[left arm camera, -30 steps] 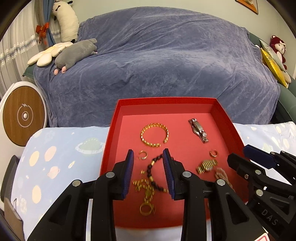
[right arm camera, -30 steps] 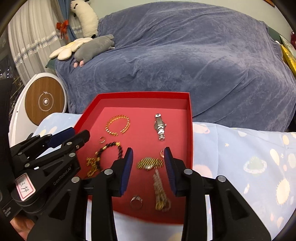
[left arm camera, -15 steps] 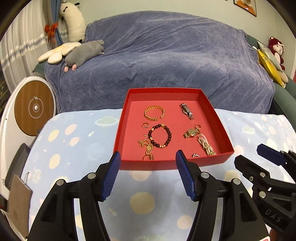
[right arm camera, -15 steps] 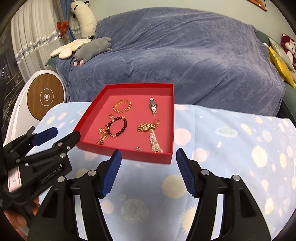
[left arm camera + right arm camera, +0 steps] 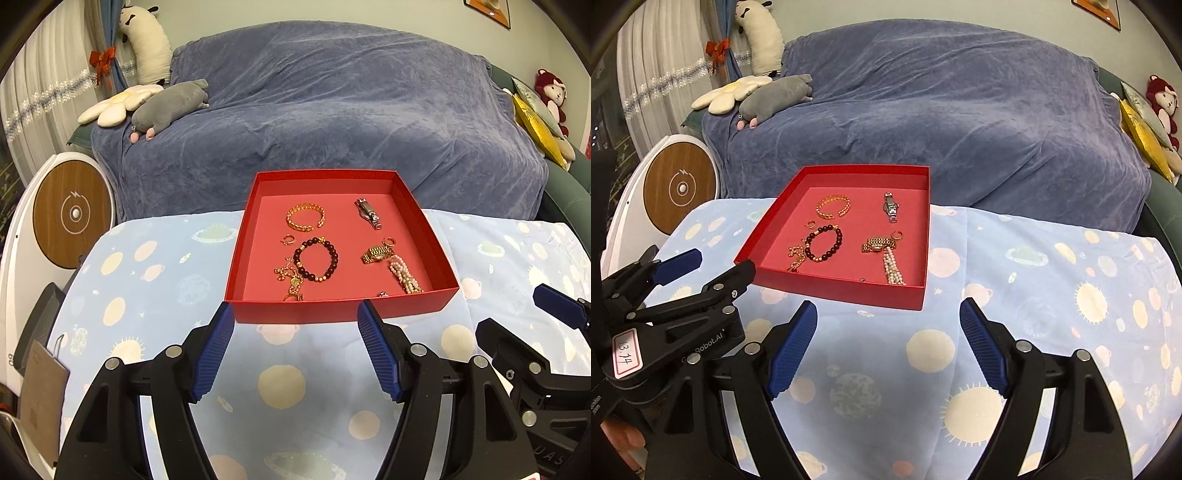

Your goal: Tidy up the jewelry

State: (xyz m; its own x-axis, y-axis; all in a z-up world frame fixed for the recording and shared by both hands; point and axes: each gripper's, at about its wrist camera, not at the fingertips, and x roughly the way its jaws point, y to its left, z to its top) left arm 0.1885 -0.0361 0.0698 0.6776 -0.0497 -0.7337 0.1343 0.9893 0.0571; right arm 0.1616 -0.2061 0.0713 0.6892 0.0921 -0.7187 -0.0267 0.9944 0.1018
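Note:
A red tray (image 5: 343, 312) (image 5: 846, 291) sits on a blue planet-print cloth. Inside lie a gold cuff bracelet (image 5: 306, 218) (image 5: 833, 206), a silver watch (image 5: 367, 213) (image 5: 891, 207), a dark bead bracelet (image 5: 316, 259) (image 5: 824, 243), a gold watch (image 5: 377, 253) (image 5: 877, 243), a pearl strand (image 5: 403, 277) (image 5: 893, 269), a gold chain (image 5: 290, 275) (image 5: 796, 255) and small rings. My left gripper (image 5: 295, 345) is open and empty, just short of the tray's near wall. My right gripper (image 5: 888, 343) is open and empty, near the tray's near right corner.
A sofa under a blue-grey throw (image 5: 332, 110) stands behind the table, with plush toys (image 5: 168, 105) on its left. A round wood-faced device (image 5: 72, 214) stands at the left. The cloth (image 5: 1052, 295) spreads to the right of the tray.
Both grippers have pulled back out of the tray toward me and opened wide. The jewelry has stayed in the tray.

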